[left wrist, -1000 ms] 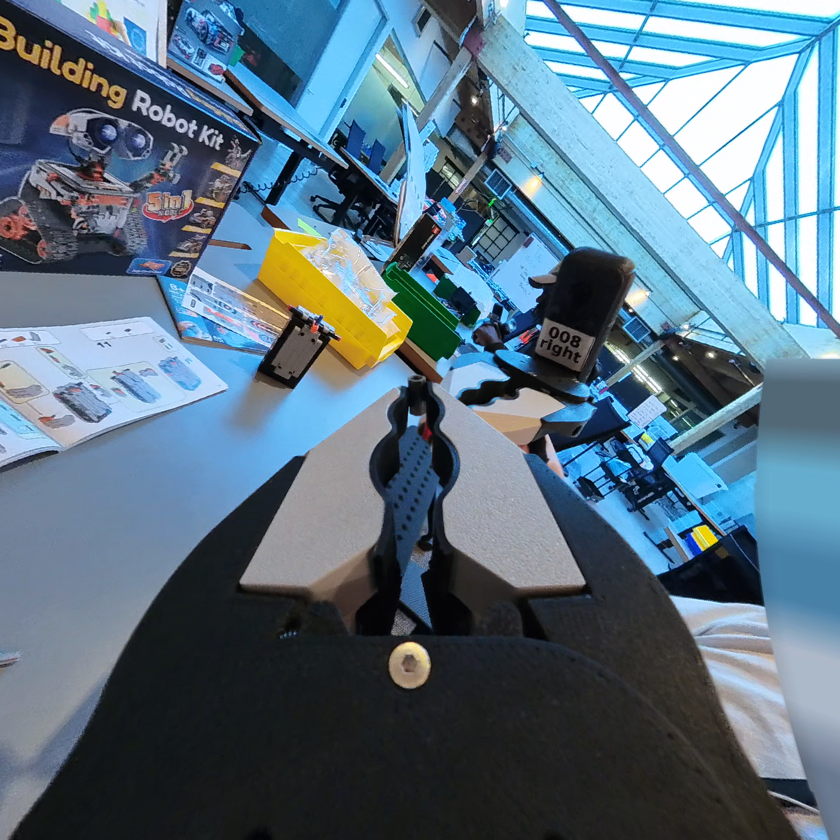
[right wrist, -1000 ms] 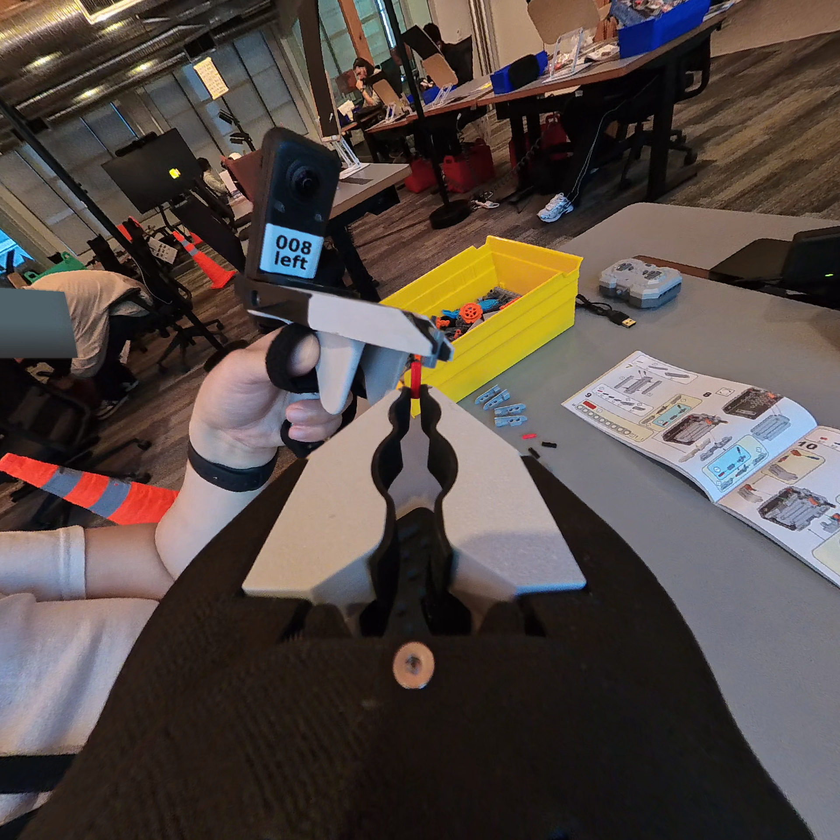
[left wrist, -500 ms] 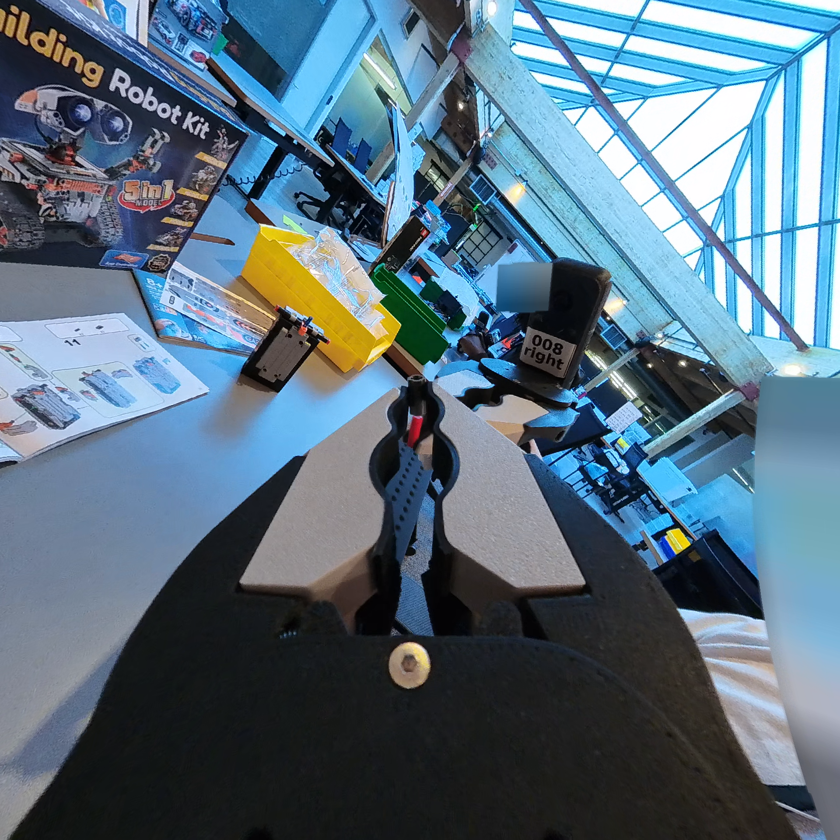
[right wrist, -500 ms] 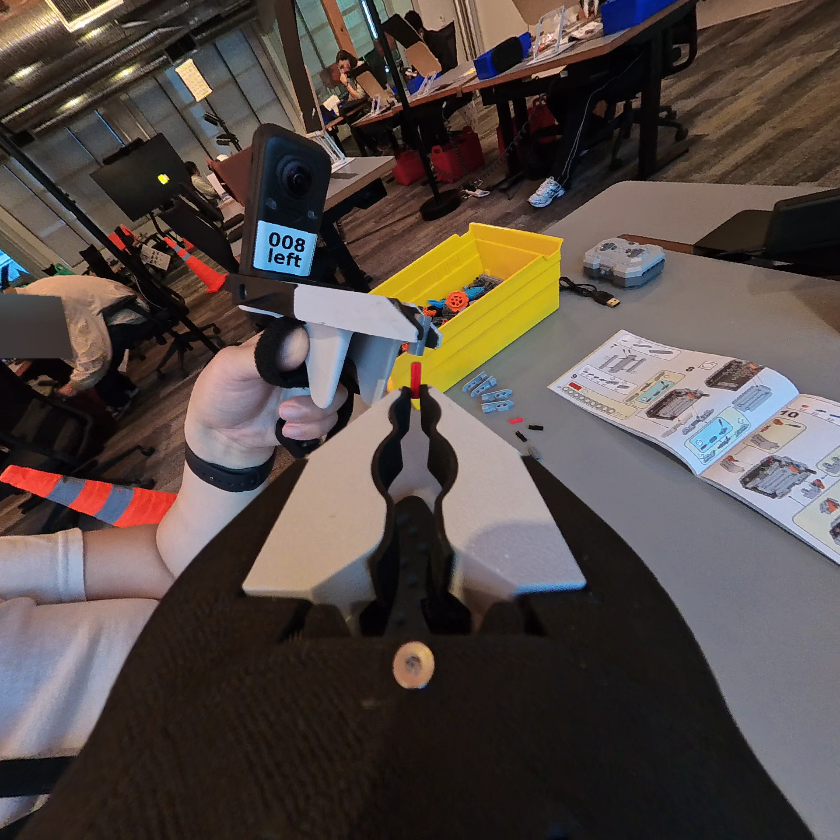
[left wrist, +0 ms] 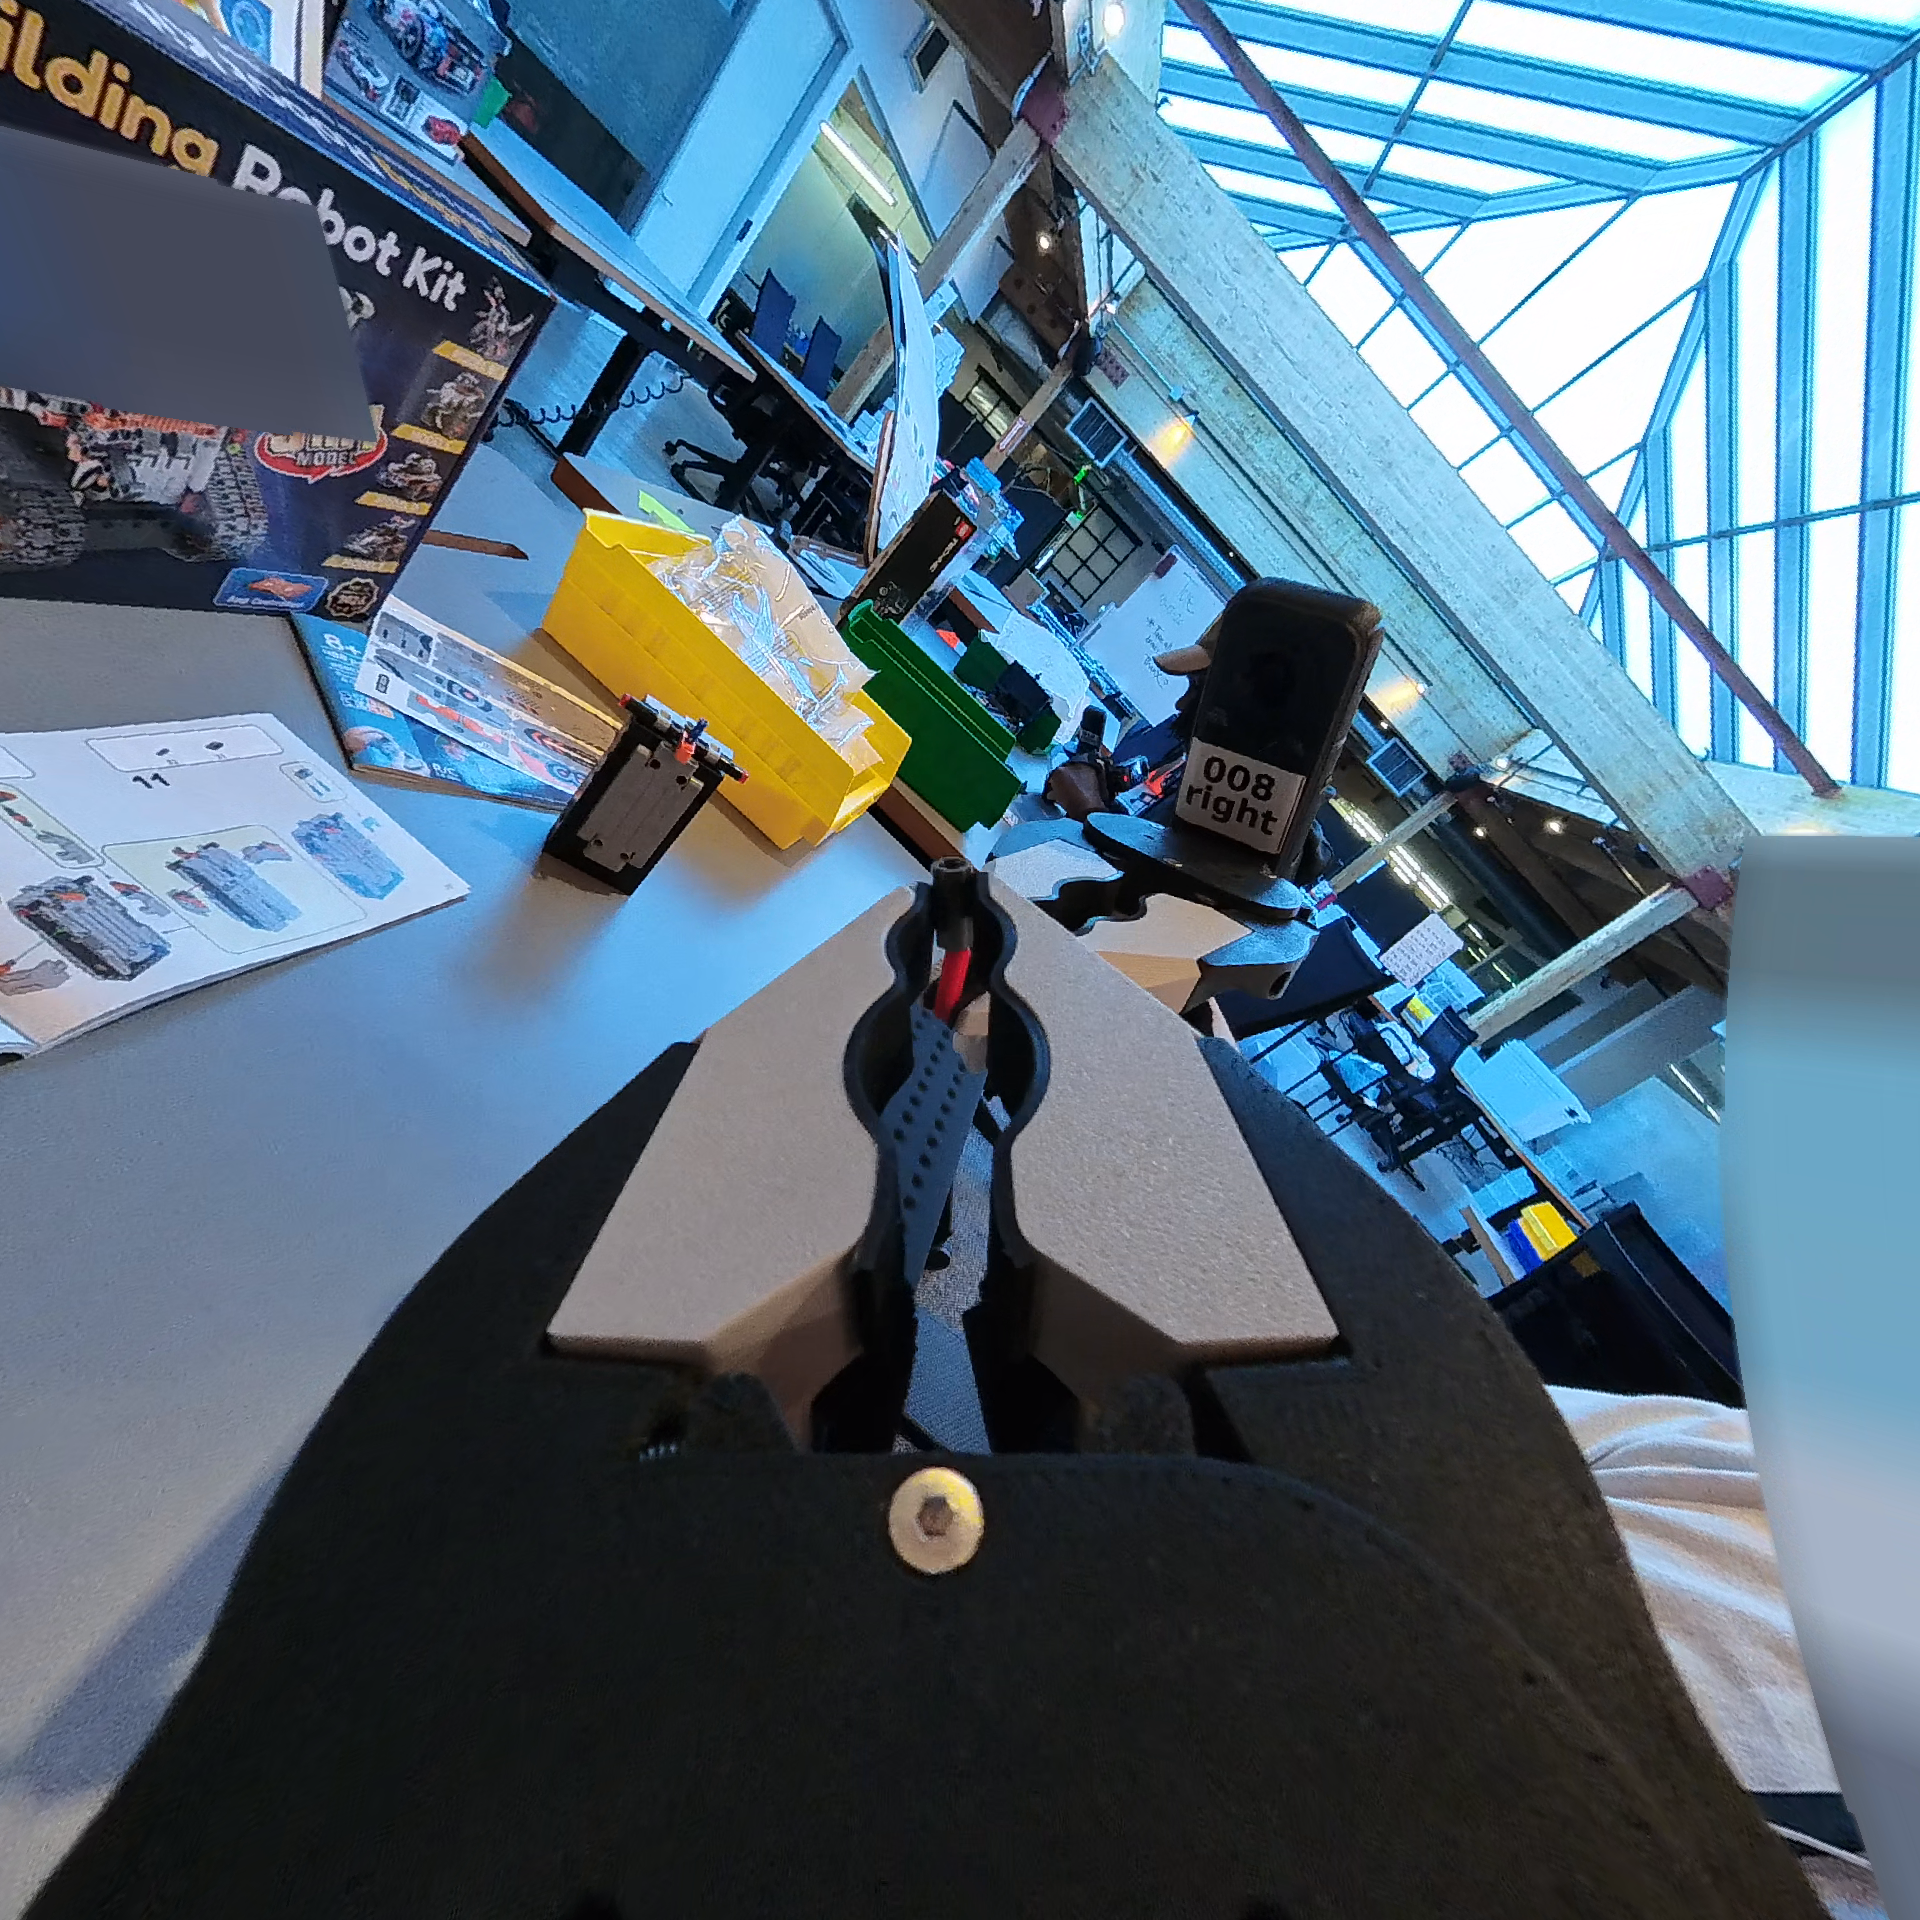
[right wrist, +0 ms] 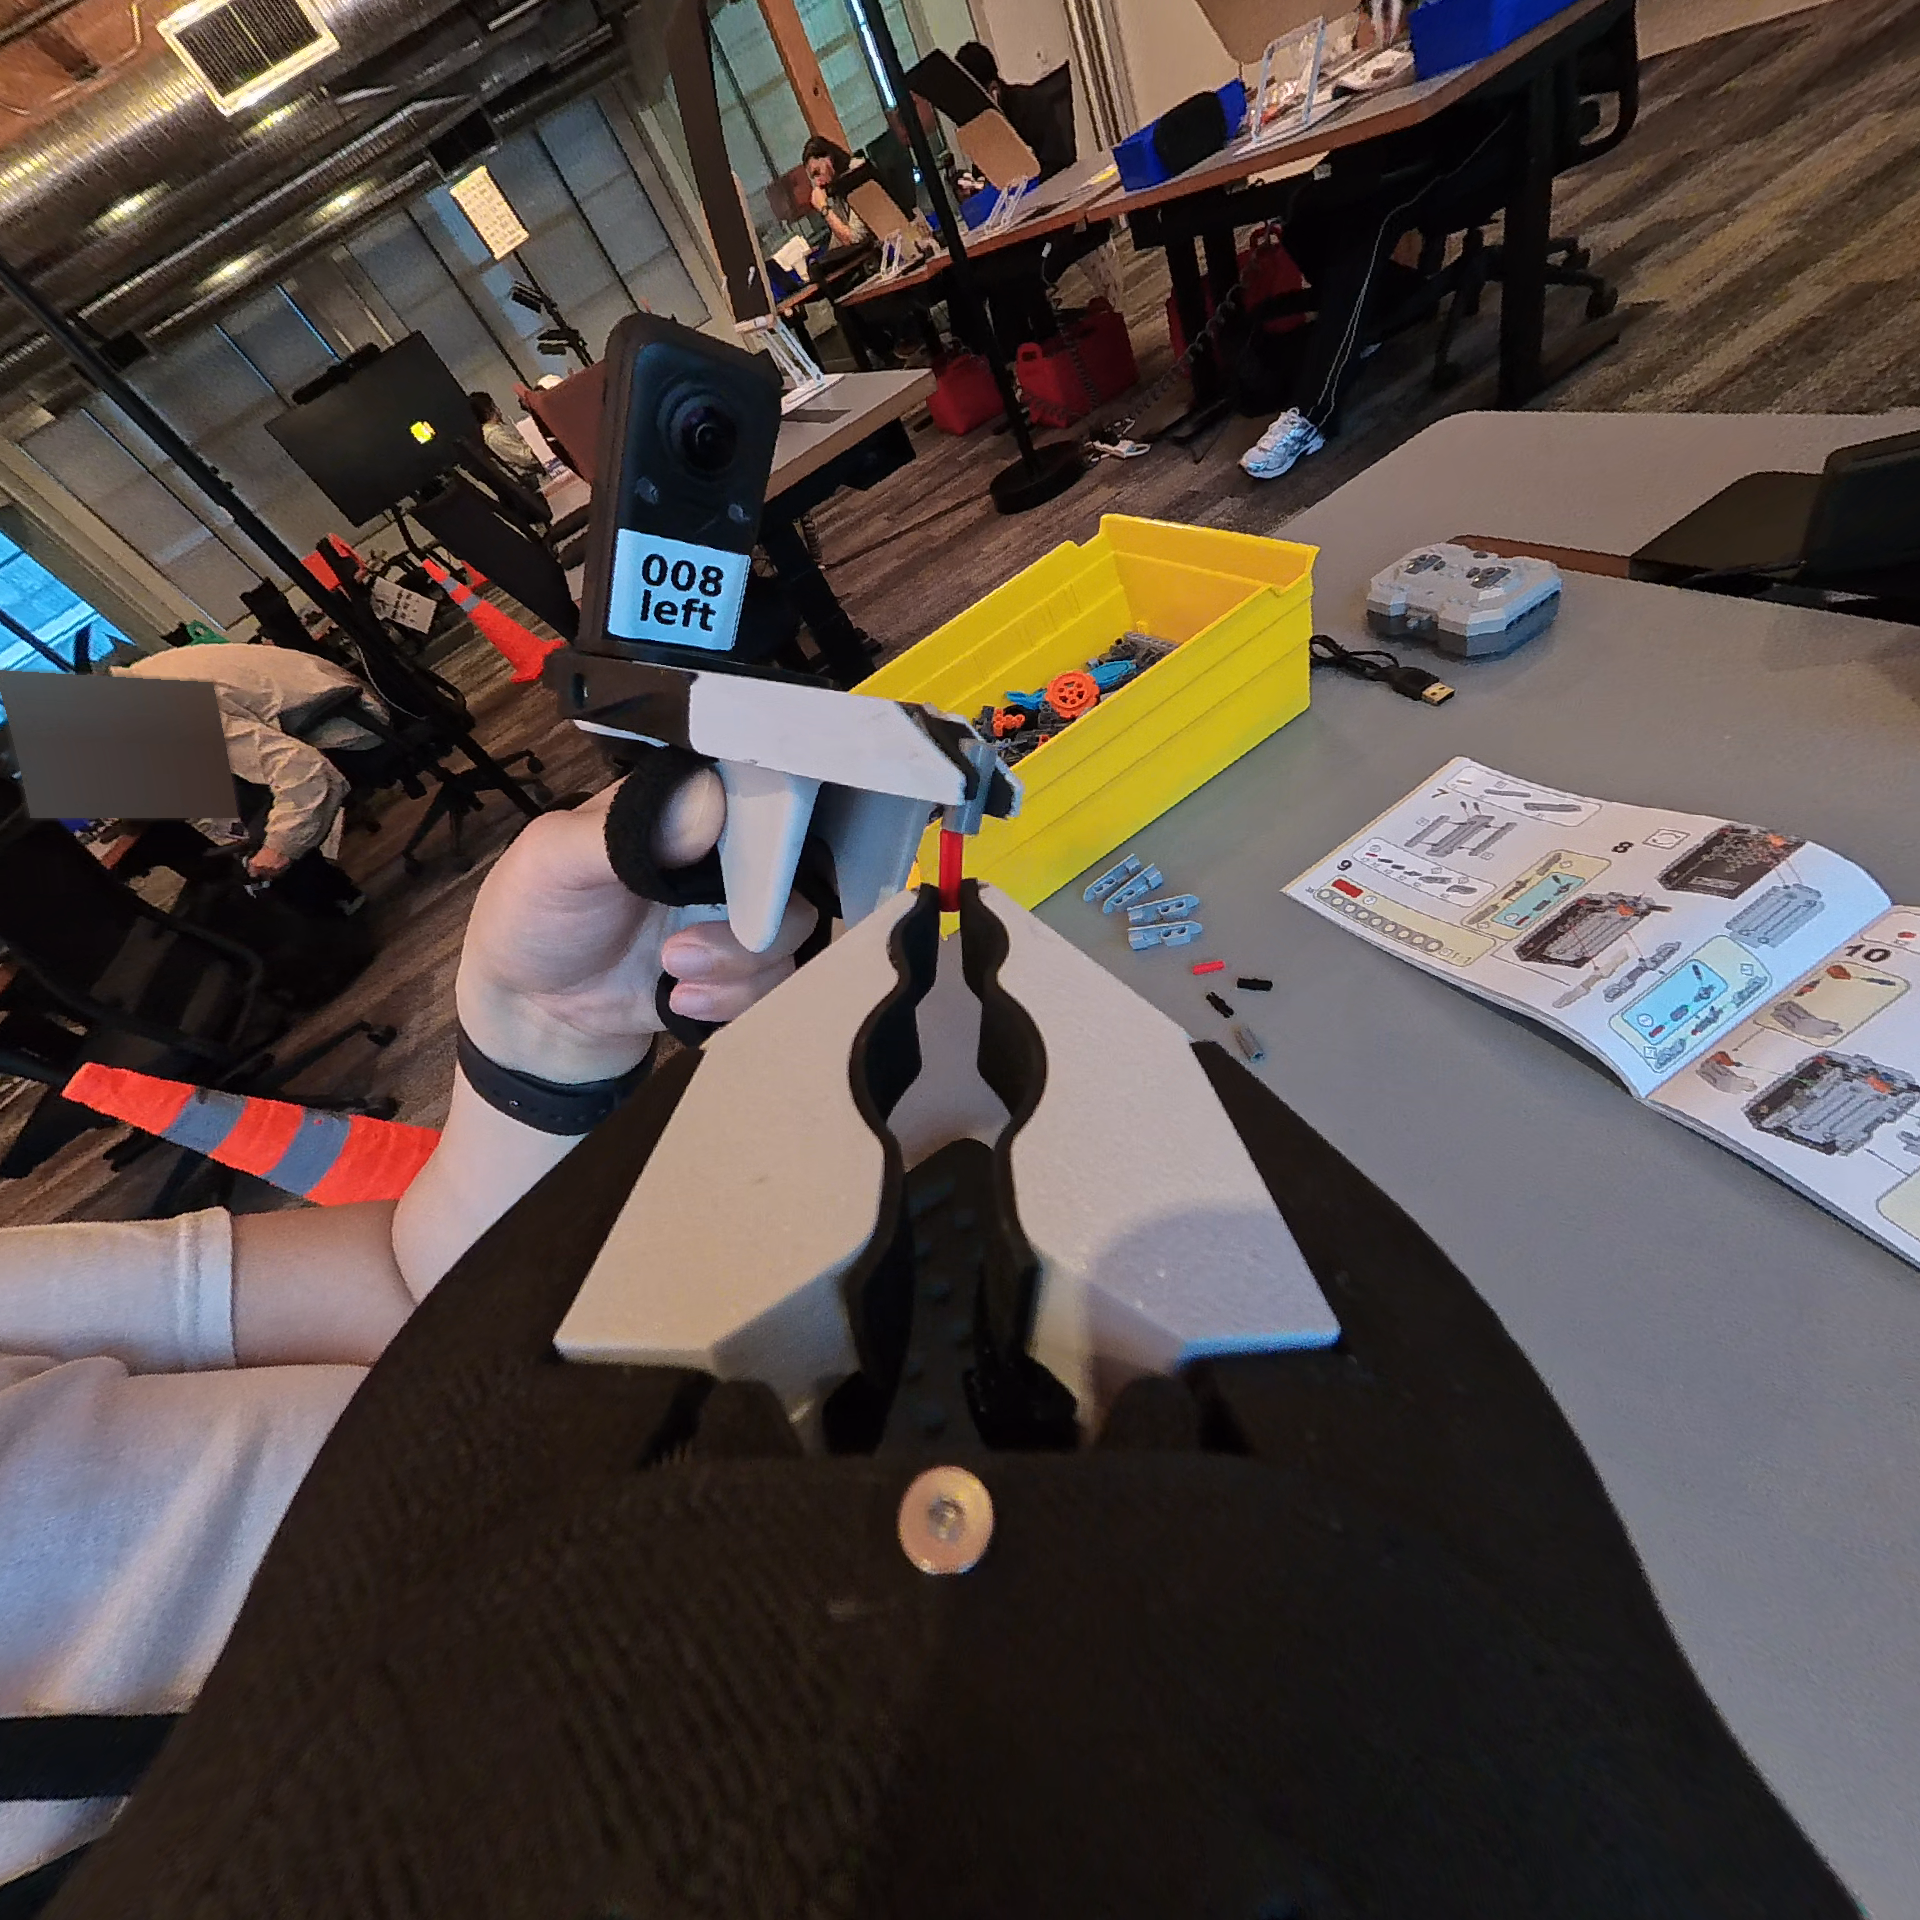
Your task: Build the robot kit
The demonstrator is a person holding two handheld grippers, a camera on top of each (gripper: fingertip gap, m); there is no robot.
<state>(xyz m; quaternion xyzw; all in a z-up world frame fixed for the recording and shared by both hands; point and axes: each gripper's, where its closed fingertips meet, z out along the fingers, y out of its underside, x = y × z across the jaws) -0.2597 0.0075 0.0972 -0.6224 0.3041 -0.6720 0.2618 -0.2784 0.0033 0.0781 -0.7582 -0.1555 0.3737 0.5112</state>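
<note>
My left gripper [left wrist: 956, 883] is shut on a small dark grey connector [left wrist: 957, 871] at its tips. A thin red axle [right wrist: 950, 860] hangs from that connector [right wrist: 975, 808]. My right gripper [right wrist: 951, 902] is shut on the lower end of the axle, just below the left gripper's tips [right wrist: 987, 790]. Both are held in the air beside the edge of the grey table [right wrist: 1558, 1299]. In the left wrist view the red axle [left wrist: 951, 971] shows through the gap between my fingers, and the right gripper's body [left wrist: 1174, 914] lies just beyond. A hand [right wrist: 582, 935] holds the left gripper.
A yellow bin [right wrist: 1195, 717] of small parts, light blue pieces [right wrist: 1143, 899], loose pins [right wrist: 1236, 987], an open booklet [right wrist: 1662, 935] and a grey module [right wrist: 1460, 603] lie on the table. The left view shows a black block assembly [left wrist: 644, 800], a yellow bin [left wrist: 665, 644], a green bin [left wrist: 935, 717] and a kit box [left wrist: 436, 395]. My left and right fingertips are right by each other.
More of the red axle now shows between the two grippers' tips. The right gripper has drawn a little away from the left. Both stay shut.
</note>
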